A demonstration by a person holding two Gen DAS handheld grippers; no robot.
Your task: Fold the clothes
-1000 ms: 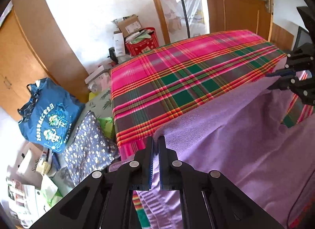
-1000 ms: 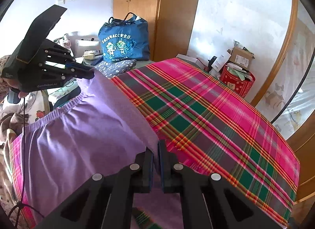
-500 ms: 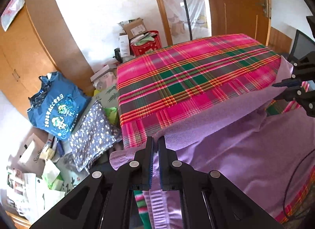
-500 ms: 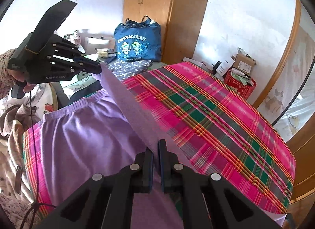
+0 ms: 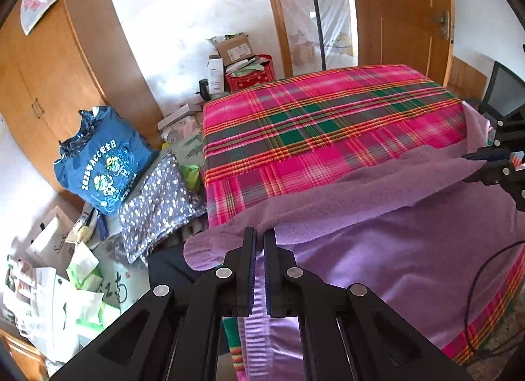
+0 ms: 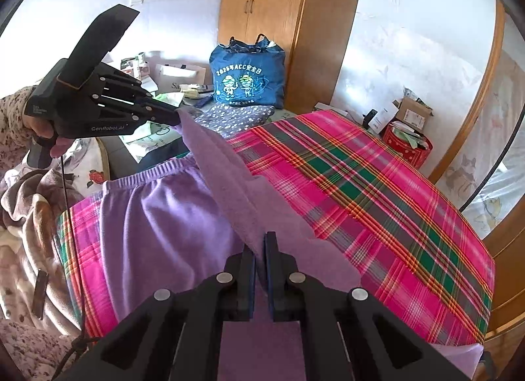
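Observation:
A purple knit garment (image 5: 377, 250) lies on the near part of a plaid-covered bed (image 5: 311, 125). Its far edge is lifted and folded back toward me, showing the fleecy inside (image 6: 236, 190). My left gripper (image 5: 259, 236) is shut on one end of that lifted edge. My right gripper (image 6: 261, 243) is shut on the other end. In the right wrist view the left gripper (image 6: 174, 118) pinches the cloth corner at upper left, held by a hand in a flowered sleeve (image 6: 13, 115). The right gripper (image 5: 472, 164) shows at the right edge of the left wrist view. The ribbed hem (image 6: 144, 177) rests on the bed.
A blue tote bag (image 5: 101, 161) and a dotted cushion (image 5: 154, 204) sit beside the bed with bags and papers (image 5: 49, 289). A red basket with boxes (image 5: 249, 72) stands by the wall. A wooden wardrobe (image 6: 272, 20) and a door (image 5: 400, 13) are behind. A cable (image 5: 475, 282) hangs right.
Both grippers have drawn the lifted purple edge back toward the near side of the bed. More plaid cover shows beyond the fold, and the folded flap lies further over the garment.

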